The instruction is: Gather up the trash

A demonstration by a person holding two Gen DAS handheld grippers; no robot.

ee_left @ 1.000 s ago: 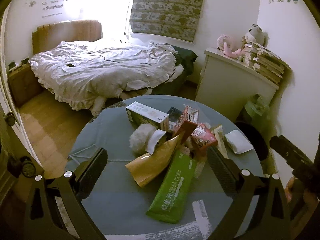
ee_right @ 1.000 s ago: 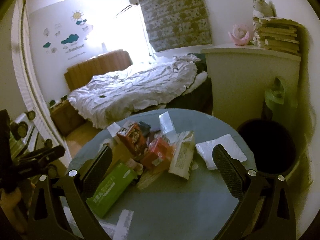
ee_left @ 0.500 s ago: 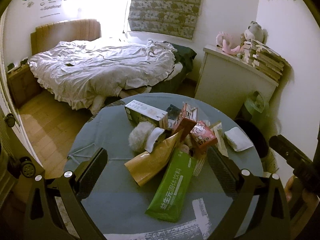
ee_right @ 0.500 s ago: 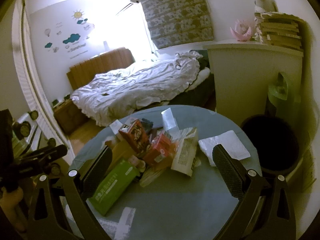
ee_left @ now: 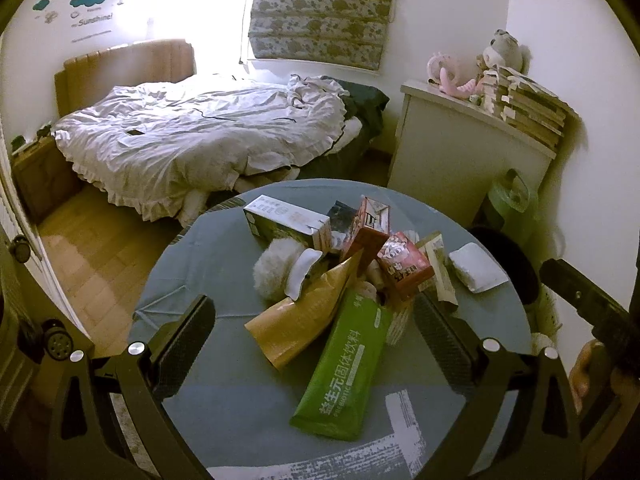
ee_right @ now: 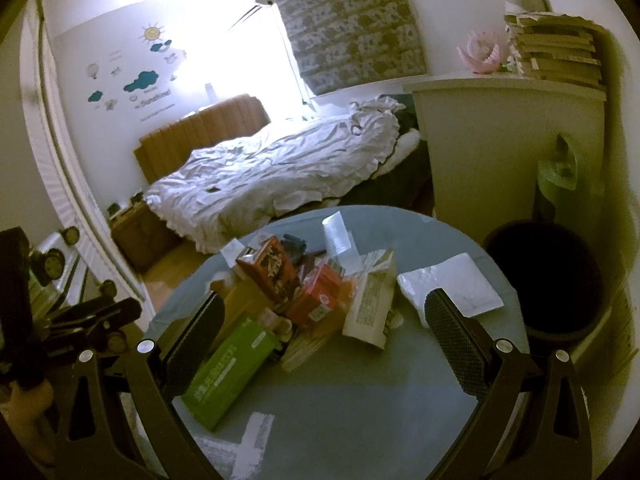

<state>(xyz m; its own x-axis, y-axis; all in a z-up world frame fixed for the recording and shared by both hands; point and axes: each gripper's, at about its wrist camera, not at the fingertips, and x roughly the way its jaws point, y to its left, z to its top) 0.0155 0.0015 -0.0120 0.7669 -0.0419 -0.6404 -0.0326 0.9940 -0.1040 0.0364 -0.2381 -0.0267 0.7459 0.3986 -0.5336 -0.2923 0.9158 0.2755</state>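
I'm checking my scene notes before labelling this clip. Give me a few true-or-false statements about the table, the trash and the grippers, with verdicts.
1. The left gripper holds the green packet. False: it is open, holding nothing.
2. The right gripper is open. True.
3. The dark bin stands on the table. False: it stands on the floor beside the table.
4. A white flat packet lies apart from the pile, on the bin's side. True.
5. The table is square. False: it is round.

On the round table (ee_left: 192,264): one green packet (ee_left: 344,376) at 6 o'clock, one yellow bag (ee_left: 308,316), two red cartons (ee_left: 404,266) at 1 o'clock, one white box (ee_left: 286,220) at 12, one tissue pack (ee_left: 476,267) at 3. One dark bin (ee_right: 548,280).
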